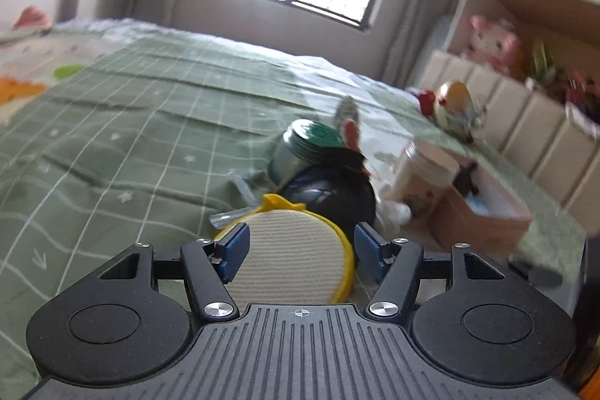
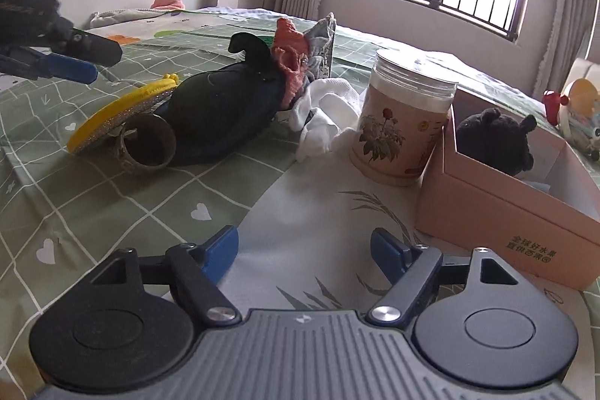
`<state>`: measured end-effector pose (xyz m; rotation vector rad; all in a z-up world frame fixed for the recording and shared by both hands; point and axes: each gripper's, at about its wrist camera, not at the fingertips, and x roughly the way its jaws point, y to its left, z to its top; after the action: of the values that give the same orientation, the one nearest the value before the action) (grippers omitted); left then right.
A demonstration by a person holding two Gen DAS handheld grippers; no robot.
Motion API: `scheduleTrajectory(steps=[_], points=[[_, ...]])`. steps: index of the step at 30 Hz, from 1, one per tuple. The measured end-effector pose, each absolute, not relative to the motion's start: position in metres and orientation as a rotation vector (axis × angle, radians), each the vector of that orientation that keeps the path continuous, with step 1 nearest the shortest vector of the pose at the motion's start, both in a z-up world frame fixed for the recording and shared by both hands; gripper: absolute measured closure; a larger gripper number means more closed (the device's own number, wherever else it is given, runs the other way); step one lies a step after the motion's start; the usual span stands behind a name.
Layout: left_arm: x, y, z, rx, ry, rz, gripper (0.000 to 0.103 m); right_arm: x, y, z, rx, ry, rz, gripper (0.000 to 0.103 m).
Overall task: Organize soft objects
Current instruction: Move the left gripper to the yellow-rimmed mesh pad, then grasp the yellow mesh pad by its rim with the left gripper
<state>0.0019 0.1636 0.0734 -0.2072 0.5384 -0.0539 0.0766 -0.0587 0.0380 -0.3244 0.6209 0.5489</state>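
While the right gripper (image 2: 304,252) hangs over the bedspread (image 2: 93,197) with its jaws spread and nothing between them, the left gripper (image 1: 298,250) stands wide too, its pads flanking a yellow-rimmed round pad (image 1: 296,257) without pressing it. Beyond lie a dark soft bundle (image 2: 221,115), white cloth (image 2: 322,115) and a jar (image 2: 403,122); a black plush toy (image 2: 495,141) sits inside the pink box (image 2: 498,208).

both wrist cameras look low across the bed (image 1: 131,122), sharing its clutter.
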Motion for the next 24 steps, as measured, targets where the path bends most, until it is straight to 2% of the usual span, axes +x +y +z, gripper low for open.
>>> scheduleTrajectory(steps=[3, 5, 11, 16, 24], points=[[0.007, 0.124, 0.067, 0.067, 0.573, -0.015, 0.035, 0.079, -0.060, 0.038, -0.310, 0.628, 0.545, 0.021], [0.009, 0.115, 0.061, 0.113, 0.585, -0.006, 0.035, 0.078, -0.060, 0.037, -0.313, 0.623, 0.541, 0.021], [0.009, 0.148, 0.062, 0.048, 0.545, 0.167, 0.033, 0.077, -0.060, 0.037, -0.314, 0.620, 0.534, 0.021], [0.010, 0.198, 0.066, -0.075, 0.530, 0.300, 0.037, 0.078, -0.060, 0.037, -0.307, 0.625, 0.536, 0.021], [0.028, 0.222, 0.048, -0.004, 0.570, 0.307, 0.037, 0.078, -0.060, 0.037, -0.309, 0.626, 0.536, 0.021]])
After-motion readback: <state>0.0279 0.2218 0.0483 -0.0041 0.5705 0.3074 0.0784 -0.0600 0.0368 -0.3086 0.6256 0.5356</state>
